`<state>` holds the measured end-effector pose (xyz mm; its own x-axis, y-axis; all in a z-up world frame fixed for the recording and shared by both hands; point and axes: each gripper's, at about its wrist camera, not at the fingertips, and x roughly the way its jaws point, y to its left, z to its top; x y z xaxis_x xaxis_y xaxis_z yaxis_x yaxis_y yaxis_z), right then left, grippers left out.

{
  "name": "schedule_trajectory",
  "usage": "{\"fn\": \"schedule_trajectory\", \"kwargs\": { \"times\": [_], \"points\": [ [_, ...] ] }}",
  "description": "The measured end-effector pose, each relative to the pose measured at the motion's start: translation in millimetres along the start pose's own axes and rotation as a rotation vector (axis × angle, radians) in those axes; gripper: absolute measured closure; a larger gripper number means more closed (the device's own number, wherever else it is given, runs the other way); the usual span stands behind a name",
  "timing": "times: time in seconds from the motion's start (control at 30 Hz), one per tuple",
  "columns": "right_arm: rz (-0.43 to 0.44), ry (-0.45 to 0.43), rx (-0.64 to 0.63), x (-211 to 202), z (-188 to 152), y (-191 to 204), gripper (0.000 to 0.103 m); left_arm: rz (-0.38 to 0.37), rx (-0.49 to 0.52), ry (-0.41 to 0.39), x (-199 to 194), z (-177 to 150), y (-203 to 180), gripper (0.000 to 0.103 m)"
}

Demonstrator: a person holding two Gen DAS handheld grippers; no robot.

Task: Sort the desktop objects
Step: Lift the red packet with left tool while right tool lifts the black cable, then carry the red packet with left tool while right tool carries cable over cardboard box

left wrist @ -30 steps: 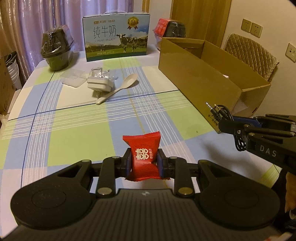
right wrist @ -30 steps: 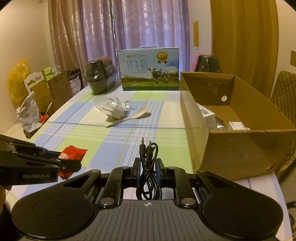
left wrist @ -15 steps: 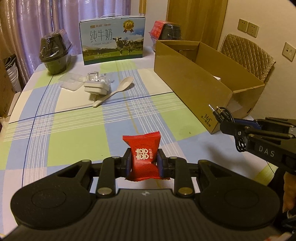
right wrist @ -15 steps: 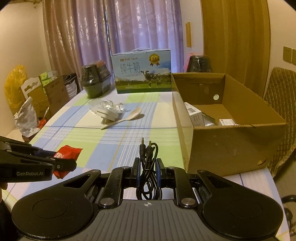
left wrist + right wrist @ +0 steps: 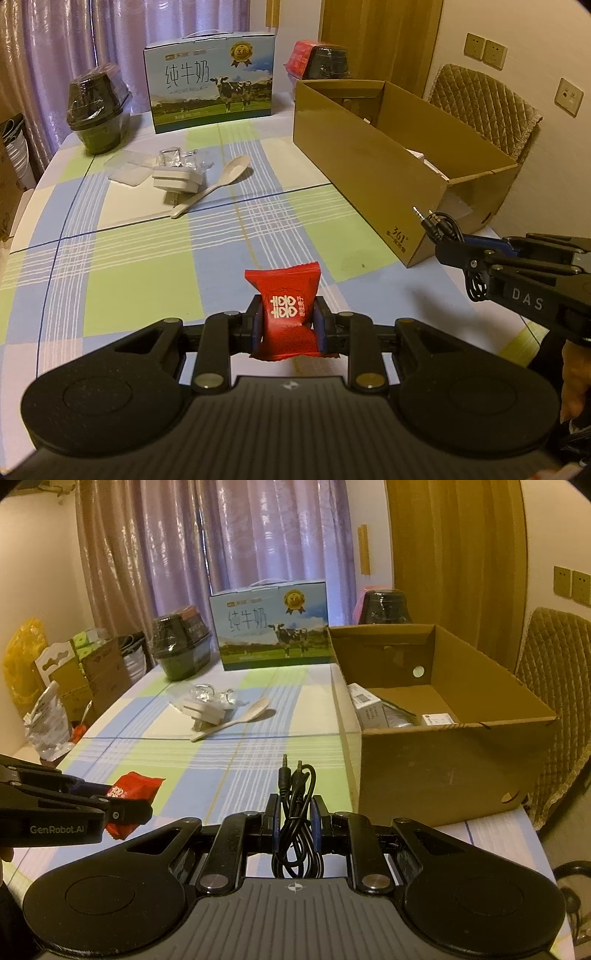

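In the left wrist view, the left gripper (image 5: 288,320) is still pinching the red foil sweet packet with white characters (image 5: 286,314), lifted clear of the checked blue, green and white surface (image 5: 122,266); over the last second the open brown cardboard box (image 5: 373,166) has slid leftward in frame and shows more of its inside, so I judge the pair is being carried toward it for dropping in. Left on the surface here: one cream plastic spoon (image 5: 218,184), one white plug adapter (image 5: 177,180), one clear plastic tray (image 5: 127,168). In the right wrist view, the right gripper (image 5: 295,814) stays clamped on the coiled black audio cable with two jack plugs (image 5: 295,805), and the box now sits lower, nearer. Inside it I count about three boxed items (image 5: 369,705). Two black lidded bowls (image 5: 181,646) and one blue milk carton (image 5: 273,626) stand behind.
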<state>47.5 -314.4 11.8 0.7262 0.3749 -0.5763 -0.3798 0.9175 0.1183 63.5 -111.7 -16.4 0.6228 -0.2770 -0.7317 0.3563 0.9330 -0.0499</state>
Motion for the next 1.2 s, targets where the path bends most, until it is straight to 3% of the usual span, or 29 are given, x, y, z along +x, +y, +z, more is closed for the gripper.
{"fn": "schedule_trajectory", "kwargs": {
  "times": [0.6, 1.2],
  "points": [
    [-0.070, -0.067, 0.041, -26, 17, -40, 0.090, -0.049, 0.020, -0.026, -1, 25, -26, 0.081],
    [-0.128, -0.146, 0.042, -35, 60, -100, 0.090, -0.172, 0.050, -0.108, 14, 103, -93, 0.081]
  ]
}}
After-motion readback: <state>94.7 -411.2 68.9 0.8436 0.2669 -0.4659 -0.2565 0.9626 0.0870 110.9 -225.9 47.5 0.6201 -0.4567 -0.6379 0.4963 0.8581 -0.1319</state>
